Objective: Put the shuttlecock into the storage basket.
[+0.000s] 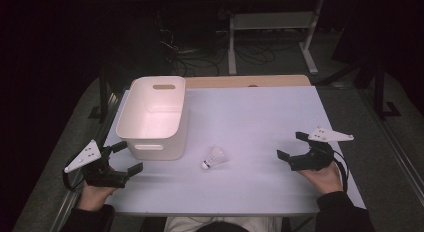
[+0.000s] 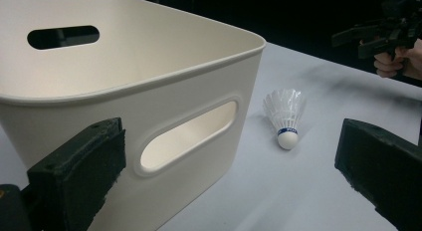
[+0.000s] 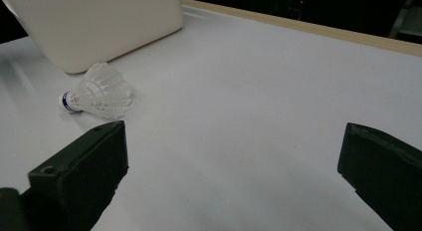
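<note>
White shuttlecock [image 1: 215,157] lying on its side at lower centre of the high view, on the pale table [image 1: 260,122], just beside the front right corner of the white bin [image 1: 154,117] but apart from it; cork tip with blue band toward the lower left, feather skirt toward the upper right. Same shuttlecock [image 2: 284,116] right of centre in the left gripper view, cork nearest the camera; again [image 3: 99,94] at upper left of the right gripper view, cork pointing left, skirt splayed to the right.

Left gripper [image 1: 123,159] at lower left of the high view, jaws spread wide and holding nothing, close to the bin's near wall. Right gripper [image 1: 291,146] at lower right, well apart from the shuttlecock, jaws likewise released and empty.

Handling, as a judgement: very light, so likely to roll or skid on the smooth table at the slightest nudge. Skirt thin, springy, easily crushed or bent; cork firm and rounded, apt to slip from flat pads. Best hold probably across the cork and banded collar, or a gentle pinch low on the skirt where the stems gather, closing softly with both jaws meeting together
</note>
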The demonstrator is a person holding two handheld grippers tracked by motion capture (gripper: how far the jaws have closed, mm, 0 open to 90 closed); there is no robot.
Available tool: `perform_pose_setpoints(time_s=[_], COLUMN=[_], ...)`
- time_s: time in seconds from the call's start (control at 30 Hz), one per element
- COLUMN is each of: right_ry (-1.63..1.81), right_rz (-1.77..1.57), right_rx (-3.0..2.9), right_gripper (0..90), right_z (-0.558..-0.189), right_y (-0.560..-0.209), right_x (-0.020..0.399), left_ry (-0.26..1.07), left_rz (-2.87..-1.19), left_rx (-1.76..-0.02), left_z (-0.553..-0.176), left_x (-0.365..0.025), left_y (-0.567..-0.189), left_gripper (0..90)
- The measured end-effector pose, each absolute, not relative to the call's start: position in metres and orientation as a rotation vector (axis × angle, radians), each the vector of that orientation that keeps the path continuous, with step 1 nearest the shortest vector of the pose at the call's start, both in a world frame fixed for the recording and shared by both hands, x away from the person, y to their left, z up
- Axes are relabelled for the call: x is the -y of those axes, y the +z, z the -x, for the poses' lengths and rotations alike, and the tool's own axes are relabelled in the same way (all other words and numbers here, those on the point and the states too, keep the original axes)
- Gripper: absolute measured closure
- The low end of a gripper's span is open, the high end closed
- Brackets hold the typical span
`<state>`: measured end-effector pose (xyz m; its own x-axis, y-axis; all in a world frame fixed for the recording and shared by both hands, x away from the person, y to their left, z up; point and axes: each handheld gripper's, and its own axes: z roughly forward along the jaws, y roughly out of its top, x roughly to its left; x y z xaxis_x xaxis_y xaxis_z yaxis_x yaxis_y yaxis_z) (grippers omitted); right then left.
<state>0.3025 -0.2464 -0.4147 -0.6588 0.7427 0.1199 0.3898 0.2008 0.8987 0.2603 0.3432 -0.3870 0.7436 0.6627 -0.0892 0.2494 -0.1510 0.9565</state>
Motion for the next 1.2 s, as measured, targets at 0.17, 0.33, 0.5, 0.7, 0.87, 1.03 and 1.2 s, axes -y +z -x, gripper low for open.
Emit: perform_pose_setpoints(time_s=[0.17, 0.33, 0.5, 0.7, 0.87, 1.03, 1.2], right_ry=[1.443, 1.452, 1.462, 1.465, 1.464, 1.468, 1.472], right_rz=[-1.058, -1.046, -1.037, -1.037, -1.035, -1.038, -1.039], right_rx=[-2.14, -2.126, -2.121, -2.123, -2.127, -2.121, -2.118], right_gripper=[0.0, 0.0, 0.0, 0.0, 0.0, 0.0, 0.0], right_z=[-0.3014, -0.2998, -0.2982, -0.2976, -0.2972, -0.2967, -0.2957], right_y=[-0.4142, -0.4132, -0.4124, -0.4122, -0.4121, -0.4116, -0.4111], right_x=[0.2462, 0.2467, 0.2472, 0.2474, 0.2471, 0.2478, 0.2485], left_ry=[0.422, 0.421, 0.421, 0.421, 0.42, 0.422, 0.421], left_rz=[-1.727, -1.725, -1.726, -1.717, -1.713, -1.71, -1.701], left_rx=[-0.725, -0.723, -0.723, -0.727, -0.726, -0.727, -0.73], left_z=[-0.2601, -0.2602, -0.2601, -0.26, -0.2596, -0.2591, -0.2583], left_x=[-0.3435, -0.3436, -0.3437, -0.3441, -0.3443, -0.345, -0.3467], left_y=[-0.3868, -0.3869, -0.3868, -0.3863, -0.3861, -0.3859, -0.3844], left_gripper=[0.0, 0.0, 0.0, 0.0, 0.0, 0.0, 0.0])
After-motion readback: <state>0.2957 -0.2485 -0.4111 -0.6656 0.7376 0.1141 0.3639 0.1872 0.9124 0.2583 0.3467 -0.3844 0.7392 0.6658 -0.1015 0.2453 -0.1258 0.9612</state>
